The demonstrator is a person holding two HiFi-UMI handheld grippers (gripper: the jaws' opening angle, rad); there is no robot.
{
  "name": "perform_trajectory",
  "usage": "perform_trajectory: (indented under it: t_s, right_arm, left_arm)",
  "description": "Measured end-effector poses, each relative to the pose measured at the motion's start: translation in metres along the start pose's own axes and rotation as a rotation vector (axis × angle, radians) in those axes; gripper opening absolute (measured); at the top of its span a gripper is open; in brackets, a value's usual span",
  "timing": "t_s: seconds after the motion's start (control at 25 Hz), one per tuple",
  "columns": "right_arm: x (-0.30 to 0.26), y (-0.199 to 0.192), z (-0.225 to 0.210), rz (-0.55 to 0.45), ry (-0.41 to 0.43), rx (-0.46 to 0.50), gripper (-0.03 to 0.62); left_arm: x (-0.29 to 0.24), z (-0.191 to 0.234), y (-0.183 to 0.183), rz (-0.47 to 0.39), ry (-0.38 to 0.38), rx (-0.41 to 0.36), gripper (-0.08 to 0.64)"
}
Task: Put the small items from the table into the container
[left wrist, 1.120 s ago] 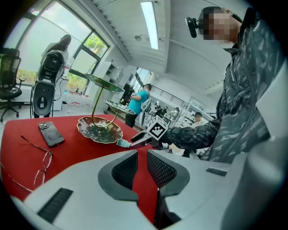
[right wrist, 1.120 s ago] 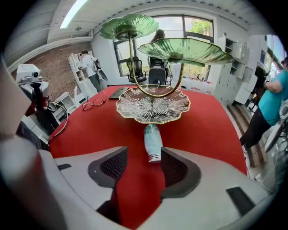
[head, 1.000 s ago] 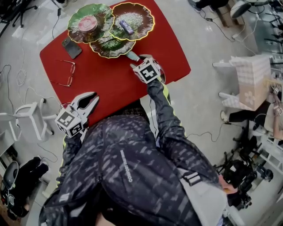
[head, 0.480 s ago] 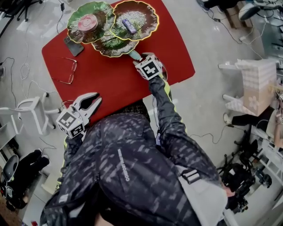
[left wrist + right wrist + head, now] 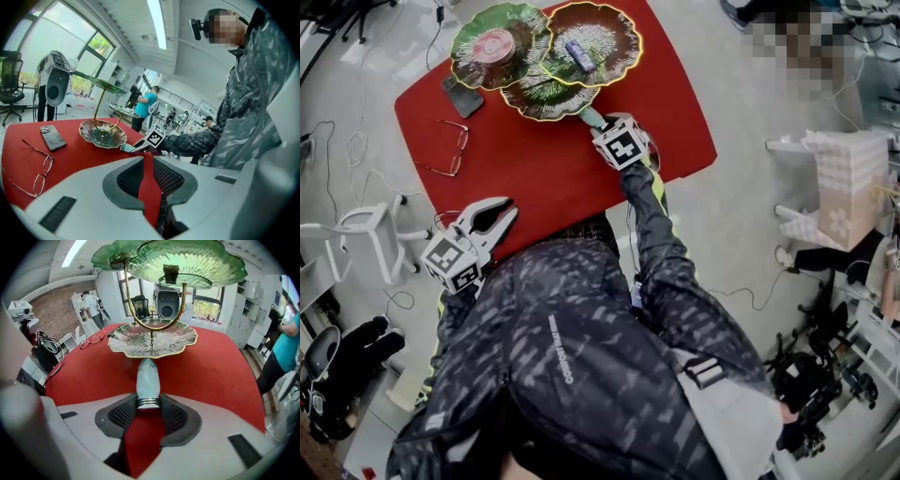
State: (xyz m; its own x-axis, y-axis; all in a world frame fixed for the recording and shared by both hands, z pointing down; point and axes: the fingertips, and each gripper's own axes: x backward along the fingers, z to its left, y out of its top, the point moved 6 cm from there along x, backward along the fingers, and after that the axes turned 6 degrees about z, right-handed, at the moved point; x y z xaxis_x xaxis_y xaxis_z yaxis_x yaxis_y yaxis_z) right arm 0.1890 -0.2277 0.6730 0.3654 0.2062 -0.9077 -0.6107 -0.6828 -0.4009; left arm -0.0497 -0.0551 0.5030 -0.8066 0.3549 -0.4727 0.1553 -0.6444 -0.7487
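A pale teal bullet-shaped tube [image 5: 147, 379] with a silver collar lies on the red table [image 5: 534, 169], just in front of the tiered leaf-dish stand [image 5: 152, 338]. My right gripper [image 5: 148, 404] points steeply down over the tube [image 5: 589, 116]. Its jaws are closing, and both pads sit against the silver collar. The stand's top dishes [image 5: 592, 37] hold a pink round item [image 5: 495, 44] and a small purple bar [image 5: 578, 54]. My left gripper [image 5: 508, 208] hovers shut and holding nothing at the table's near left edge.
A dark phone [image 5: 462, 96] and a pair of glasses [image 5: 450, 150] lie on the left part of the table. A white stool [image 5: 370, 244] stands off the table's left side. Cables run across the floor, and a beige box [image 5: 844, 173] sits at the right.
My right gripper has sunk a little toward the table and its jaws have narrowed around the teal tube. The left gripper has kept still.
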Motion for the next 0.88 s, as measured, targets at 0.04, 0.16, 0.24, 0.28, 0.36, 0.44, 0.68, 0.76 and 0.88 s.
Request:
perform_trajectory:
  t_s: [0.04,0.16,0.24,0.28,0.36,0.44,0.68,0.76,0.88]
  right_arm:
    - [0.001,0.0,0.001,-0.002,0.0,-0.002,0.158]
    - [0.007,0.001,0.003,-0.016,0.001,-0.011,0.156]
    - [0.011,0.002,0.005,-0.026,0.005,-0.015,0.156]
    - [0.012,0.001,0.005,-0.028,0.007,-0.015,0.155]
    - [0.015,0.0,0.007,-0.031,0.011,-0.015,0.155]
    - [0.019,-0.002,0.01,-0.035,0.014,-0.018,0.155]
    - [0.036,-0.007,0.016,-0.056,0.014,-0.041,0.153]
    - [0.043,-0.01,0.016,-0.059,-0.002,-0.045,0.153]
    - [0.056,-0.012,0.012,-0.074,-0.058,-0.037,0.153]
  left_arm:
    - [0.001,0.0,0.0,-0.003,0.001,0.0,0.055]
    - [0.005,-0.002,-0.001,-0.01,-0.002,0.0,0.055]
    - [0.006,-0.003,0.0,-0.013,-0.005,-0.005,0.055]
    - [0.007,-0.003,0.0,-0.014,-0.006,-0.008,0.055]
    - [0.008,-0.004,-0.001,-0.017,-0.01,-0.011,0.055]
    - [0.008,-0.005,-0.001,-0.018,-0.014,-0.014,0.055]
    - [0.008,-0.011,0.003,-0.031,-0.034,-0.026,0.055]
    - [0.007,-0.013,0.005,-0.035,-0.043,-0.035,0.055]
    - [0.007,-0.016,0.008,-0.044,-0.056,-0.049,0.055]
